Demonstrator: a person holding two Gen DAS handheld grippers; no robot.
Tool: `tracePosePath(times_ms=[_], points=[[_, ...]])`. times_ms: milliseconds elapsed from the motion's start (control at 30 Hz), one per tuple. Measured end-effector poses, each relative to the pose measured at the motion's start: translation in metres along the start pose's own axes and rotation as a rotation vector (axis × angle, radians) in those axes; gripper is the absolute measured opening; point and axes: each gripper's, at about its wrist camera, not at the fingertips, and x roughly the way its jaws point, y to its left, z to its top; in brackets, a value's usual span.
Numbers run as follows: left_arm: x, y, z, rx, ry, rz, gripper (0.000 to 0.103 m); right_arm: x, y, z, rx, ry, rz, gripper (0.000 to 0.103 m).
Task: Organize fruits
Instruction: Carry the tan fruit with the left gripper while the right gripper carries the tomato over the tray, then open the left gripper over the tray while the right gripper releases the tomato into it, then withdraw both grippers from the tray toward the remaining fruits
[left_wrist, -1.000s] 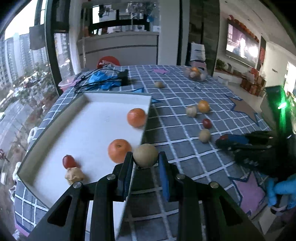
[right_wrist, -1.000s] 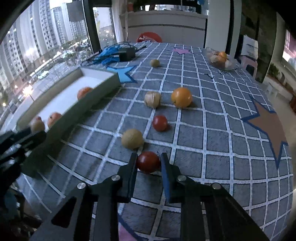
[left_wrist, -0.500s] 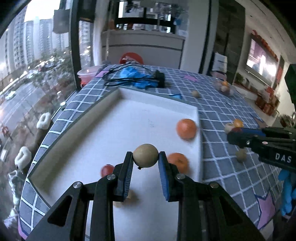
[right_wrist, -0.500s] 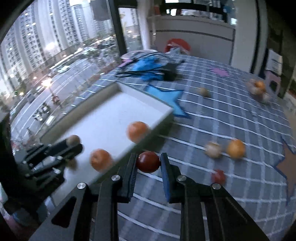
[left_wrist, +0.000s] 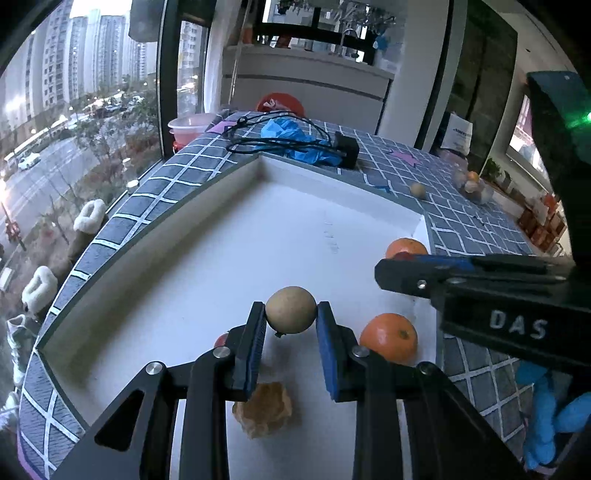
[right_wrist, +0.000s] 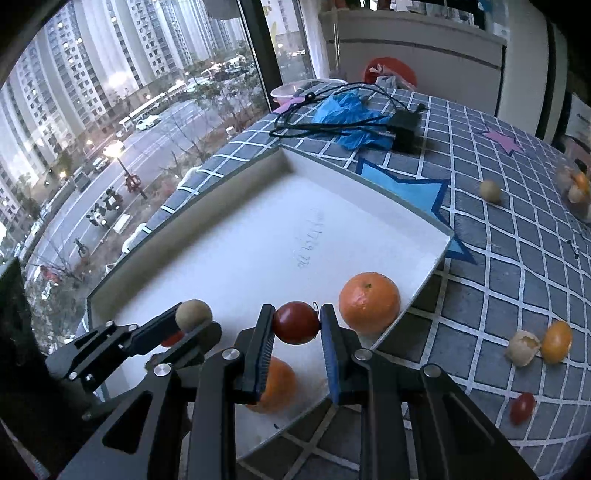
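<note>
My left gripper (left_wrist: 290, 326) is shut on a round tan fruit (left_wrist: 290, 309) and holds it above the white tray (left_wrist: 236, 258). My right gripper (right_wrist: 296, 334) is shut on a dark red fruit (right_wrist: 295, 322) above the tray's (right_wrist: 258, 229) near right part. The right gripper also shows at the right of the left wrist view (left_wrist: 391, 269); the left gripper shows at the left of the right wrist view (right_wrist: 192, 321). In the tray lie two oranges (left_wrist: 389, 338) (left_wrist: 405, 246), a small red fruit (left_wrist: 221, 339) and a lumpy tan piece (left_wrist: 264, 408).
On the checked tablecloth (right_wrist: 517, 258) right of the tray lie a small orange (right_wrist: 557, 341), a cracked pale fruit (right_wrist: 522, 347), a red fruit (right_wrist: 522, 406) and a tan fruit (right_wrist: 490, 190). Black cables, a charger and blue plastic (right_wrist: 354, 118) lie behind the tray. A window runs along the left.
Both grippers carried their fruits leftward from the tablecloth to above the tray. The right gripper has come in close beside the left one.
</note>
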Motion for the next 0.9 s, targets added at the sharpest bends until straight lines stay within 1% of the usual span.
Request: tracePosePath(times_ms=[100, 133, 167, 200, 233, 267, 333, 433, 500, 667, 800, 900], points=[[-0.003, -0.001, 0.0, 0.012, -0.009, 0.014, 0.032, -0.001, 0.001, 0.0, -0.018, 0.003, -0.004, 0.027], [-0.004, -0.001, 0.0, 0.015, -0.012, 0.017, 0.038, -0.001, 0.002, 0.0, -0.024, 0.003, -0.002, 0.027], [-0.005, -0.001, 0.0, 0.016, -0.015, 0.019, 0.049, -0.002, 0.003, 0.0, -0.027, 0.003, -0.001, 0.035], [-0.008, -0.001, 0.0, 0.015, -0.023, 0.022, 0.056, -0.003, 0.003, 0.0, -0.031, -0.002, 0.0, 0.047], [-0.01, 0.0, 0.0, 0.011, -0.031, 0.03, 0.072, -0.006, 0.004, 0.0, -0.029, -0.013, -0.002, 0.081], [-0.014, 0.0, 0.0, 0.002, -0.041, 0.042, 0.081, -0.009, 0.004, 0.0, -0.028, -0.027, -0.005, 0.1], [-0.02, 0.001, 0.0, -0.011, -0.058, 0.047, 0.081, -0.022, 0.006, 0.0, -0.041, -0.087, -0.029, 0.101], [-0.023, 0.002, 0.0, -0.01, -0.053, 0.049, 0.081, -0.042, 0.009, -0.001, -0.064, -0.131, -0.061, 0.101], [-0.029, -0.001, 0.0, -0.005, -0.052, 0.048, 0.081, -0.051, 0.007, -0.003, -0.067, -0.146, -0.08, 0.101], [-0.043, -0.019, -0.003, 0.025, -0.061, 0.033, 0.081, -0.068, -0.01, -0.015, -0.054, -0.153, -0.104, 0.101], [-0.047, -0.043, -0.005, 0.078, -0.046, 0.008, 0.081, -0.077, -0.031, -0.026, -0.018, -0.147, -0.11, 0.101], [-0.049, -0.06, -0.007, 0.109, -0.036, -0.01, 0.081, -0.089, -0.05, -0.036, 0.011, -0.163, -0.129, 0.102]])
